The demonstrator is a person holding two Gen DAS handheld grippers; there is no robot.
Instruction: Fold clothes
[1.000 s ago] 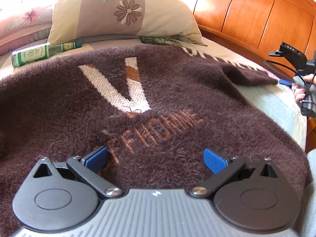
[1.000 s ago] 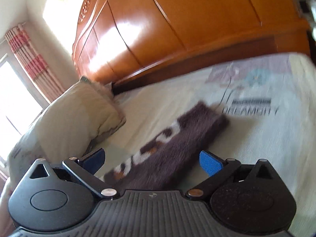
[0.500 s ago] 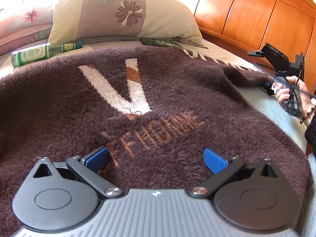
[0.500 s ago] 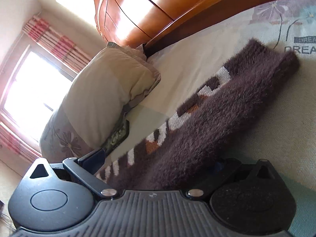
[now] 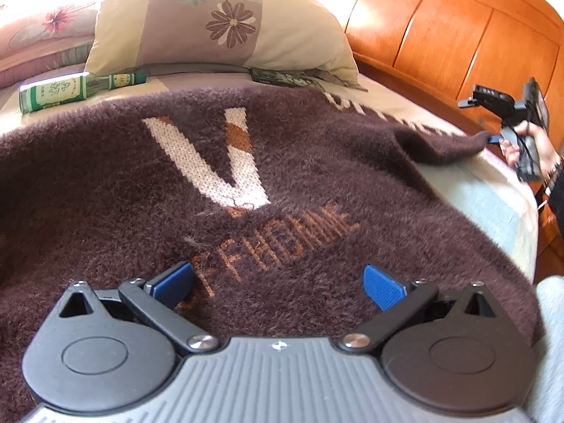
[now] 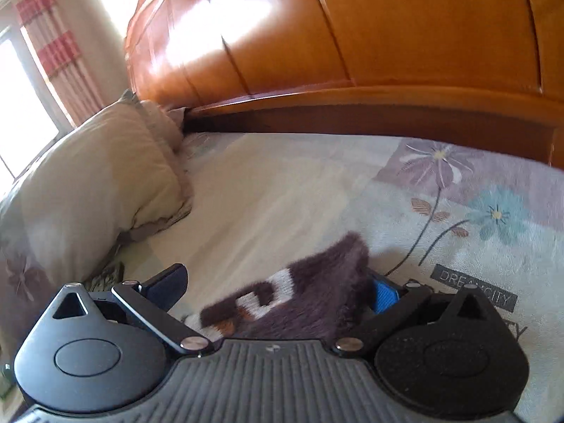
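A fuzzy dark brown sweater (image 5: 317,183) with a white V and orange lettering lies spread on the bed. My left gripper (image 5: 278,282) hovers low over its front, open, with nothing between its blue pads (image 5: 382,286). The sweater's sleeve (image 5: 447,141) stretches to the right, where a hand holds my right gripper (image 5: 507,120) at the cuff. In the right wrist view, my right gripper (image 6: 278,282) is open with the sleeve cuff (image 6: 317,292) between its fingers, resting against the right blue pad (image 6: 384,294).
A floral pillow (image 5: 218,24) and a green bottle (image 5: 70,90) lie beyond the sweater, with a dark flat packet (image 5: 282,77) beside them. The wooden headboard (image 6: 352,53) runs along the far side. The floral bedsheet (image 6: 458,204) lies bare around the sleeve.
The right gripper has come down to the end of the sleeve, and the cuff now sits between its fingers. The left gripper has stayed put over the sweater.
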